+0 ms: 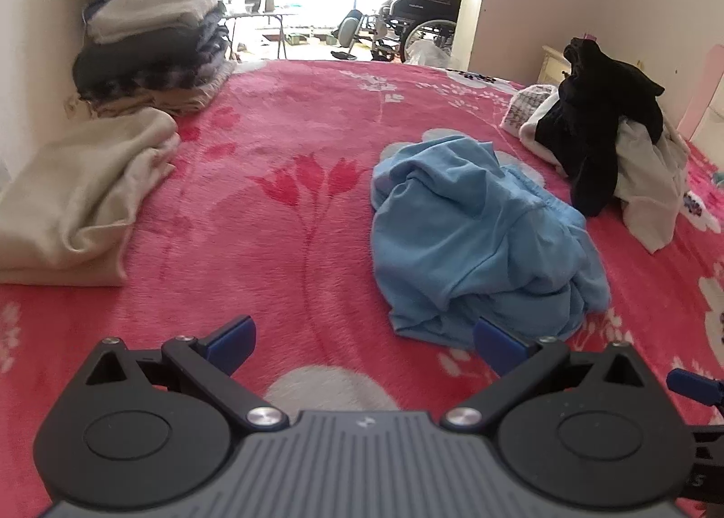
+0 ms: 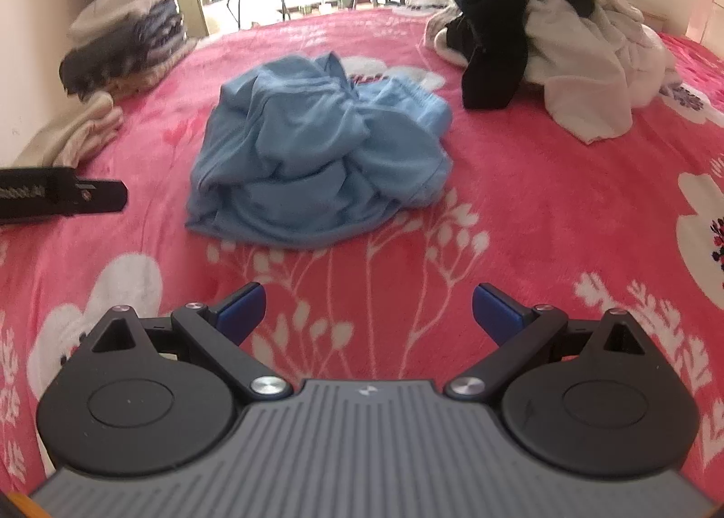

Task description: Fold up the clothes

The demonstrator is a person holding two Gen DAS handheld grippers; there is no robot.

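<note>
A crumpled light-blue garment [image 1: 479, 242] [image 2: 316, 156] lies in a heap on the pink flowered blanket [image 1: 280, 219] [image 2: 543, 210]. My left gripper [image 1: 364, 344] hovers open over the blanket, its right fingertip [image 1: 495, 344] just at the garment's near edge, nothing between the fingers. My right gripper [image 2: 367, 310] is open too, a short way in front of the garment and apart from it. The left gripper's black body [image 2: 59, 197] shows at the left edge of the right wrist view.
A folded beige garment [image 1: 77, 201] lies at the left, with a stack of folded clothes [image 1: 154, 47] [image 2: 122, 43] behind it by the wall. A pile of black and white clothes [image 1: 615, 142] [image 2: 543, 34] sits at the right. A wheelchair [image 1: 421, 16] stands beyond the bed.
</note>
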